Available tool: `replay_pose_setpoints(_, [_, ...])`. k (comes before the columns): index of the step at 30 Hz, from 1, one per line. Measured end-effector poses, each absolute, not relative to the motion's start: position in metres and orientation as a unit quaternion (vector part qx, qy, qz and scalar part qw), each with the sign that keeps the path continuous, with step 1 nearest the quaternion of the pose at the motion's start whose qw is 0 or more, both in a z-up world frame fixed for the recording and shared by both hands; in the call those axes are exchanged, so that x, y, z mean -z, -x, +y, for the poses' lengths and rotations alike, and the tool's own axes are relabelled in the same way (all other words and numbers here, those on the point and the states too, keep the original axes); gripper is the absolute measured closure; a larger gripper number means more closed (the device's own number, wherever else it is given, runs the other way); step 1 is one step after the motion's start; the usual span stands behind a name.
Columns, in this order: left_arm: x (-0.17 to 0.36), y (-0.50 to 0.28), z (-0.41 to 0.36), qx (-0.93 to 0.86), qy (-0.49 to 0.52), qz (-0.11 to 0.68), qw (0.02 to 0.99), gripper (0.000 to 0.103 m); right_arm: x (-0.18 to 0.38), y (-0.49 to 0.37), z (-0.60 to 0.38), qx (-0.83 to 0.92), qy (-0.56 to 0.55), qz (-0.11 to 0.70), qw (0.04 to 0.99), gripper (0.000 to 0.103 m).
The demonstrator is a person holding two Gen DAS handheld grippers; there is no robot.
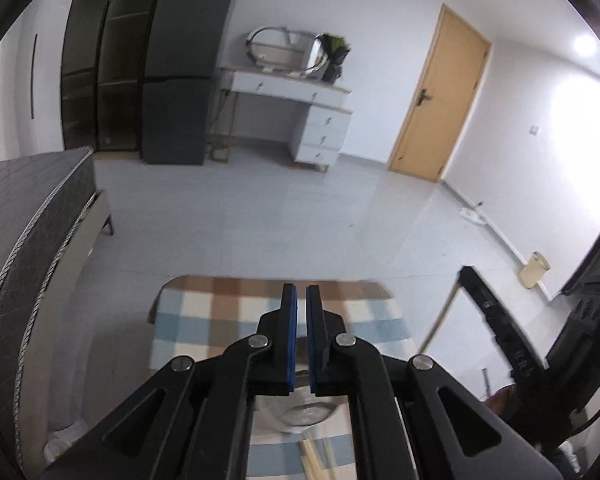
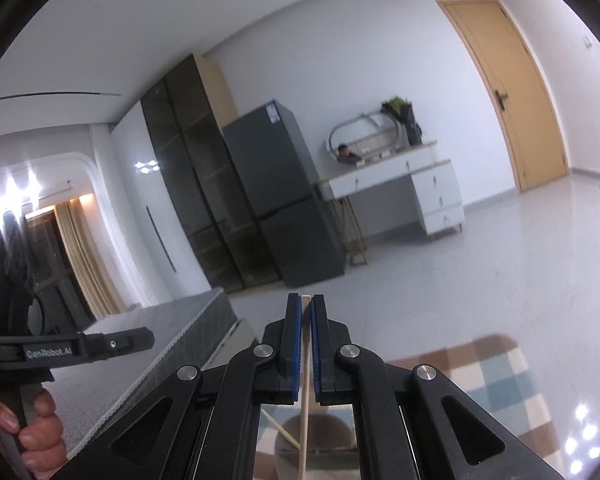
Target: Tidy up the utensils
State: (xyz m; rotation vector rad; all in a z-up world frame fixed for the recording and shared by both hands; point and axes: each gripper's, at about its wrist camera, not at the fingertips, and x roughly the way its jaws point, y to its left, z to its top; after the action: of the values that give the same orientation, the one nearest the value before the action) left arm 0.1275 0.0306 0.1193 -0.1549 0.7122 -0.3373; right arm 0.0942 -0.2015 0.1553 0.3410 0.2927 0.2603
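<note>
right gripper (image 2: pixel 306 312) clamps chopstick (image 2: pixel 305 400) | left gripper (image 1: pixel 301 300) empty, over table (image 1: pixel 228 312) edge

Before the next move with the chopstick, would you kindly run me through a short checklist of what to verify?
1. Right gripper shut on the chopstick: ok, the stick runs between the blue pads.
2. Left gripper free: ok, shut with nothing between its fingers.
3. Glass container in place below the left gripper on the checked tablecloth: ok, though largely hidden by the fingers.
4. Remaining chopsticks lying on the cloth near the container: ok, partly visible.
5. Held chopstick's lower tip lined up over the container: cannot tell.
6. The two grippers apart from each other: ok.
</note>
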Motion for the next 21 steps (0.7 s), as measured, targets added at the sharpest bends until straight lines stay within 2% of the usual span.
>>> replay_pose_setpoints(1, [-0.107, -0.130, 0.036, 0.154, 0.073, 0.361, 0.917, 0.099, -0.146, -0.095, -0.201, -0.132, -0.172, 0.153, 0.964, 0.099])
replay_pose_setpoints(3, [-0.082, -0.133, 0.047, 0.144, 0.073, 0.392, 0.906, 0.084, -0.132, -0.092, -0.202, -0.138, -0.173, 0.164, 0.961, 0.099])
replay_pose_setpoints(5, [-0.046, -0.130, 0.060, 0.120, 0.083, 0.430, 0.891, 0.048, -0.119, -0.085, -0.204, -0.139, -0.170, 0.178, 0.959, 0.099])
replay_pose_setpoints(6, [-0.031, -0.128, 0.065, 0.111, 0.090, 0.443, 0.885, 0.043, -0.111, -0.080, -0.207, -0.139, -0.172, 0.185, 0.958, 0.099])
replay_pose_setpoints(14, [0.120, -0.115, 0.066, 0.051, 0.083, 0.611, 0.786, 0.042, -0.076, -0.052, -0.230, -0.126, -0.191, 0.226, 0.947, 0.099])
replay_pose_setpoints(21, [0.156, -0.115, 0.046, 0.021, 0.025, 0.636, 0.771, 0.042, -0.071, -0.047, -0.232, -0.130, -0.197, 0.230, 0.944, 0.099])
